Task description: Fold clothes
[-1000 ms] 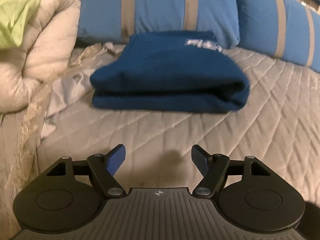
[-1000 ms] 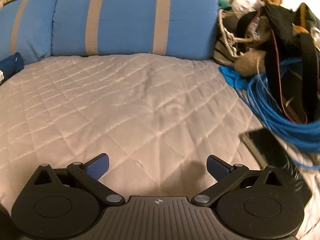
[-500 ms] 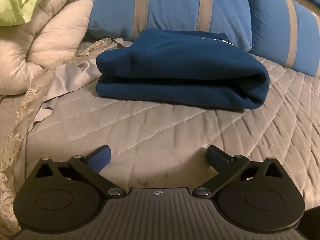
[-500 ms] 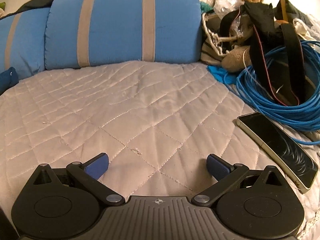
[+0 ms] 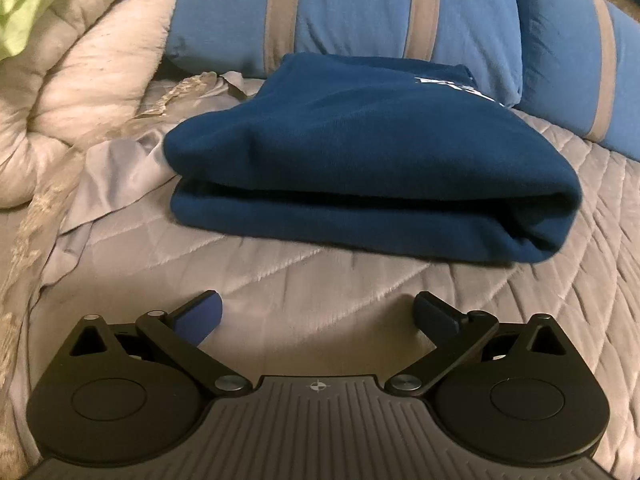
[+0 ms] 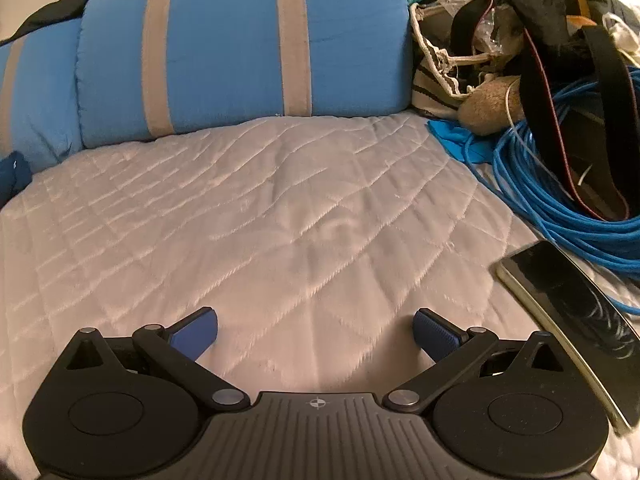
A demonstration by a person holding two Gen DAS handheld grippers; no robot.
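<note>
Your left gripper (image 5: 318, 314): jaws spread wide, blue pads (image 5: 200, 316) angled outward, nothing between them. It sits low and level, pointing forward. Your right gripper (image 6: 316, 330): same stance, jaws wide apart, textured blue pads (image 6: 434, 334) bare, nothing held. Both linkage arms are folded back against the black housings. Your hands aren't visible in either view.

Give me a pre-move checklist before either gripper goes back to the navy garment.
1. left gripper open, empty: ok.
2. right gripper open, empty: ok.
3. navy garment folded, flat on the quilt: ok.
4. Path from left gripper to garment unobstructed: ok.
5. phone close beside right gripper: not ok.
6. blue cable coiled near phone, snag risk: cannot tell.
</note>
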